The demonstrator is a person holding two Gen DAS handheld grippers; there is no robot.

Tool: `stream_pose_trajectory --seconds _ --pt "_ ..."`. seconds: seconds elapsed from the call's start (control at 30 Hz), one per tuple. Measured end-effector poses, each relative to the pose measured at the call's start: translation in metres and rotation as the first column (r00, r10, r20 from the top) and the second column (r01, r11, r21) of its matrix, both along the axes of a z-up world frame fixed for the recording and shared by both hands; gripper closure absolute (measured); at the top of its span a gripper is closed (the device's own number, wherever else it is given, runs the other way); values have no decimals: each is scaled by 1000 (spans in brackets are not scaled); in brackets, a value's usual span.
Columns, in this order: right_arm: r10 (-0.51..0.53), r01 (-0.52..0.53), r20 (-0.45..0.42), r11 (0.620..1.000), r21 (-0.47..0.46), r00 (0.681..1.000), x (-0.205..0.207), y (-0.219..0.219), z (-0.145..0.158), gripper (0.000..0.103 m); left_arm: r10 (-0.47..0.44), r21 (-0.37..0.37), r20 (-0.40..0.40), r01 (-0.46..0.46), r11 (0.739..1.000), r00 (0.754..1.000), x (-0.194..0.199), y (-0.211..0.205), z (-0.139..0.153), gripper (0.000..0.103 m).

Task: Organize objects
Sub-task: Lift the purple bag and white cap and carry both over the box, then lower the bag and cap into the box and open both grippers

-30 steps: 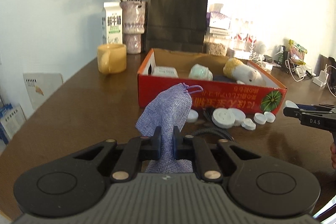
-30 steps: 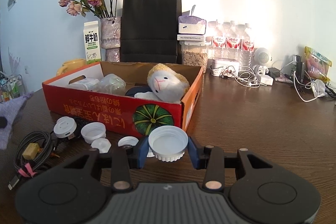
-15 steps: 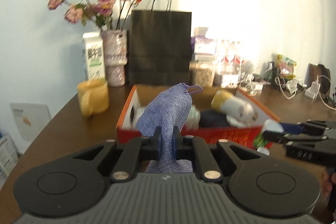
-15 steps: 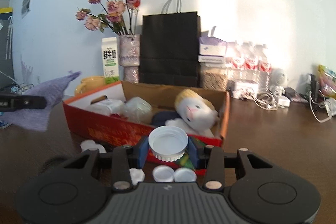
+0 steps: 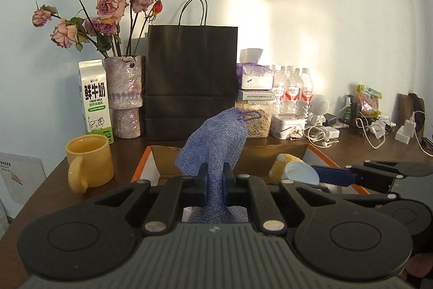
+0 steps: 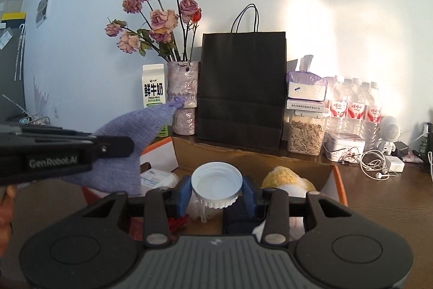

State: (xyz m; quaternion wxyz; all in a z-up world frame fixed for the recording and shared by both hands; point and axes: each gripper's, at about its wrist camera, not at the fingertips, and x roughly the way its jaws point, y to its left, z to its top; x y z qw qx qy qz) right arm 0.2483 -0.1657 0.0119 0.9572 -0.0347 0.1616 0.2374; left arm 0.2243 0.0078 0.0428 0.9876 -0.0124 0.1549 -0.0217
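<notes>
Most of the cardboard box (image 5: 151,161) is lost behind the two gripper bodies; only its back wall and orange side edges show. The plush toy (image 6: 281,178) shows only its yellow top. The purple cloth (image 5: 216,142) disappears below the clamped fingers, its lower end unseen. A hand (image 6: 6,205) is cut off at the left edge. The labels on the water bottles (image 6: 354,107) are too small to read.
</notes>
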Motion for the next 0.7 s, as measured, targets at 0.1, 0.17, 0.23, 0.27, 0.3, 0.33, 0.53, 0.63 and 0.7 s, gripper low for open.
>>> stream_pose_trajectory --seconds 0.1,0.17,0.23,0.27,0.3,0.33,0.53,0.63,0.7 --pt "-7 7 -20 1000 0 1000 16 7 -4 64 12 -16 -5 -12 1000 1000 22 4 -4 93" --pt "-9 9 -34 1000 1 999 23 8 -9 64 23 -12 -2 -23 1000 1000 34 6 -8 92" --pt "-9 9 -46 1000 2 999 27 7 -14 64 31 -17 -13 -31 999 999 43 8 -15 92" --pt "-11 11 -52 1000 0 999 29 6 -16 64 31 -19 -21 -31 999 999 46 9 -19 92" --pt "-13 13 -58 1000 0 998 31 5 -18 64 27 -13 -28 -28 1000 999 49 9 -22 92" --pt "-12 12 -65 1000 1 998 32 4 -20 64 24 -8 -37 -25 1000 999 51 9 -25 92" --pt "-4 3 -86 1000 -16 996 35 5 -25 62 23 -10 -46 -23 1000 999 52 11 -30 86" --pt "-8 7 -77 1000 -13 997 31 4 -25 21 46 -13 -26 -46 999 999 46 13 -29 33" --pt "-16 16 -65 1000 -6 998 29 2 -24 6 95 -3 11 -95 996 995 41 13 -26 0"
